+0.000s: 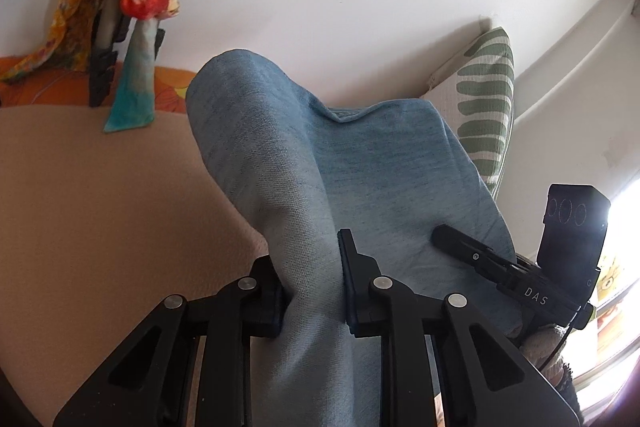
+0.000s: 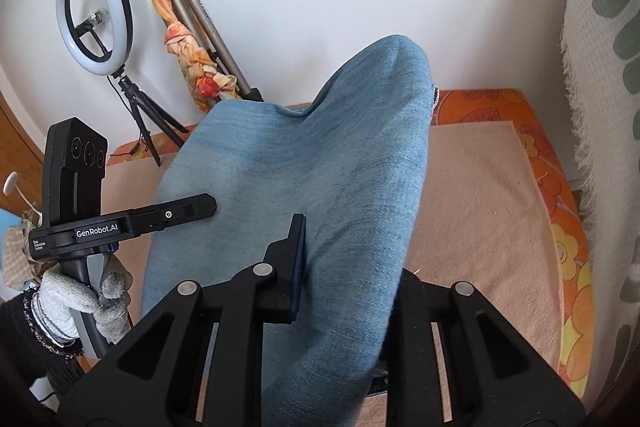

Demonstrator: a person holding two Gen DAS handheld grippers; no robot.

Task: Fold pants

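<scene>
My left gripper (image 1: 310, 291) and right gripper (image 2: 344, 267) both pinch the pants (image 1: 360, 167); I should lift evenly above the blanket (image 2: 480, 195).

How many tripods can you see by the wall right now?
2. A black tripod holds the ring light at left; a grey tripod leans on the wall beside it, scarf draped over it. Others may be hidden behind the pants.
</scene>
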